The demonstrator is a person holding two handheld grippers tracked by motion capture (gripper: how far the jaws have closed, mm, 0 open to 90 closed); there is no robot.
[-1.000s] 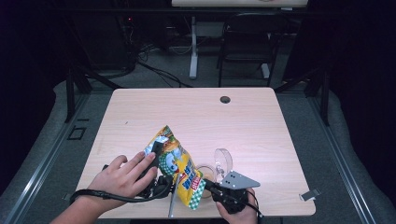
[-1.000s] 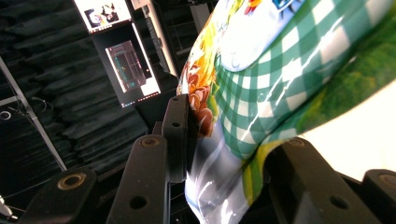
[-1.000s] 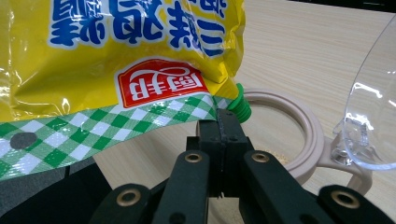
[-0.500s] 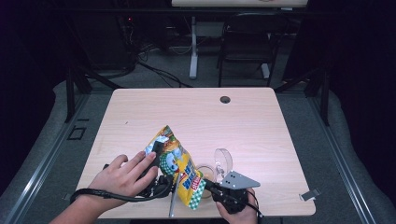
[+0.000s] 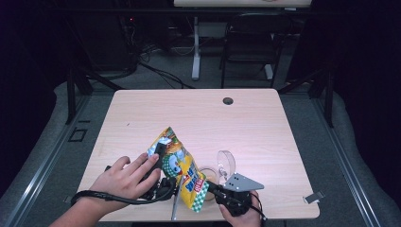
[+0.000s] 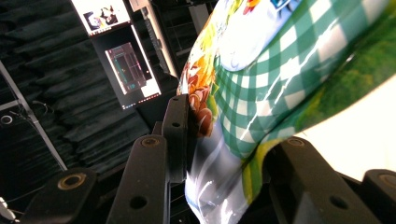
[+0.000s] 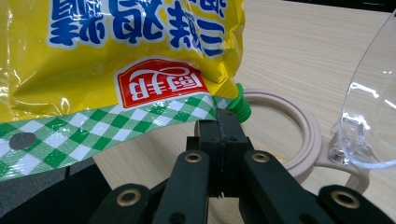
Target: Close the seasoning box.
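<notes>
Snack bag (image 5: 178,174), yellow with green-check ends, sits at the table's (image 5: 265,137) near edge, tilted up; long axis runs from upper left down to lower right in the high view. Left gripper (image 5: 163,185) clamps the bag's body from the left, hand (image 5: 124,178) spread flat over it. Right gripper (image 5: 218,191), jaws pinched tight, grips the bag's lower corner seal. Beige ring with clear lid (image 7: 373,107) lies just behind.

High view: fixed above near edge of table (image 5: 265,123), facing forward and down, far. Left gripper view: very near snack bag (image 6: 280,84), tilted upward toward dark room. Right gripper view: low over table, near. All share bag.
</notes>
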